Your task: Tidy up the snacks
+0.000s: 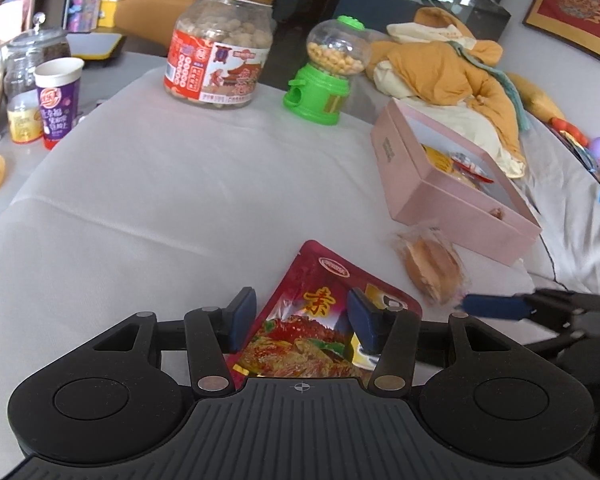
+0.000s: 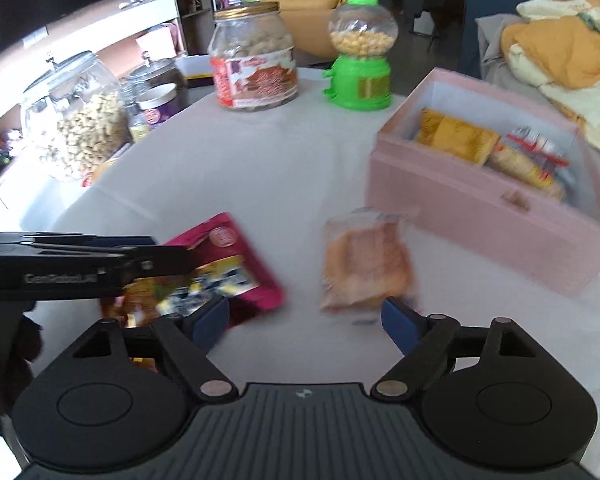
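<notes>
Two loose snacks lie on the white-covered desk point(image 1: 148, 184) just short of the open pink box point(image 1: 452, 200), which already holds several packets. The wrapped bread point(image 2: 366, 266) rests nearest the box, its long axis running away from the right tongs point(image 2: 306, 318), whose fingers stand wide apart with the packet's near end just beyond the gap; nothing is gripped. The red pouch point(image 1: 320, 312) lies farther from the box, on the bread's far side, tilted toward the peanut jar point(image 1: 220, 44). The left tongs point(image 1: 300, 316) straddle its lower part, fingers apart, apparently unclamped. Judged from this layout, the right hand is nearer the bread.
</notes>
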